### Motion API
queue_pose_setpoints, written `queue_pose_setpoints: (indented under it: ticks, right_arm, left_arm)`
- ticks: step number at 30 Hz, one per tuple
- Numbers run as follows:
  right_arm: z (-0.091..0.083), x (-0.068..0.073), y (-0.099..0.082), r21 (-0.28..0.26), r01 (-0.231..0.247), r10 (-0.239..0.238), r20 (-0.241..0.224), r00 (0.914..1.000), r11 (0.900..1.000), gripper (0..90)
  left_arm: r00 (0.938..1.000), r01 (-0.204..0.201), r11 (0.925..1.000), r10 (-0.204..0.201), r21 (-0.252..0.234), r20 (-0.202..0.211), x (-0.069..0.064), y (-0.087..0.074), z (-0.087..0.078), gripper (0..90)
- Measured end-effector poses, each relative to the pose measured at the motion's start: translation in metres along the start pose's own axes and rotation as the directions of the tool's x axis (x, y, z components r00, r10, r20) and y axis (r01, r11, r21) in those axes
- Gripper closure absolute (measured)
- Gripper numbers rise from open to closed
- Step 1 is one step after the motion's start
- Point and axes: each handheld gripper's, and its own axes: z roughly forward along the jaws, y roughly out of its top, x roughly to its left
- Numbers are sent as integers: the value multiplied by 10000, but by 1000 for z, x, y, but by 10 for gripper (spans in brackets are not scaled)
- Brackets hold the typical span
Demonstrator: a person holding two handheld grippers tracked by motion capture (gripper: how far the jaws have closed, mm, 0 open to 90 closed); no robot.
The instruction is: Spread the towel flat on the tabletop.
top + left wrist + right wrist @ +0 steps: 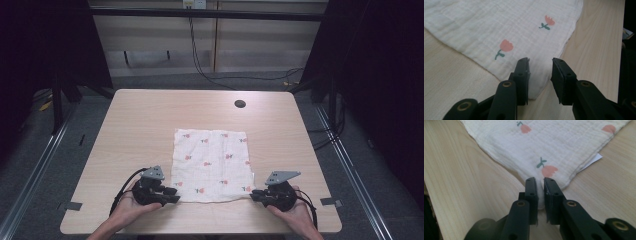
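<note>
Muslin cloth [211, 165], white with small pink tulip prints, lies flat on the light wood bench [140, 120], spread between the two claws.

Left claw [172, 195]: held low at the cloth's near left corner. In the left gripper view [540, 75] its jaws stand apart, released, the corner of the cloth lying on the bench between them, pads not pressing it. One tulip print [504, 47] sits just ahead of the jaws.

Right claw [255, 194]: at the near right corner. In the right gripper view [540, 193] its jaws are nearly together, clenched on the cloth's corner, a thin fold of fabric pinched between the pads. A tulip print [549, 170] lies directly ahead of the tips. A white tag [594, 160] pokes from the cloth's edge off to that claw's right.

A hand [131, 210] grips each claw from the bench's near edge.
</note>
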Motion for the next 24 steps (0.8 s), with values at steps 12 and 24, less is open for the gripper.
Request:
queue_pose_setpoints:
  ticks: [12,24]
  right_arm:
    - [-11,14,-11,294,-273,291,-634,9976,9992,846]
    - [-15,21,-17,297,-351,386,-1249,9914,9989,728]
  left_arm:
    - [9987,-275,9979,249,590,451,-6,1,2,891]
    - [9950,-10,9956,-83,934,996,-25,-13,-11,731]
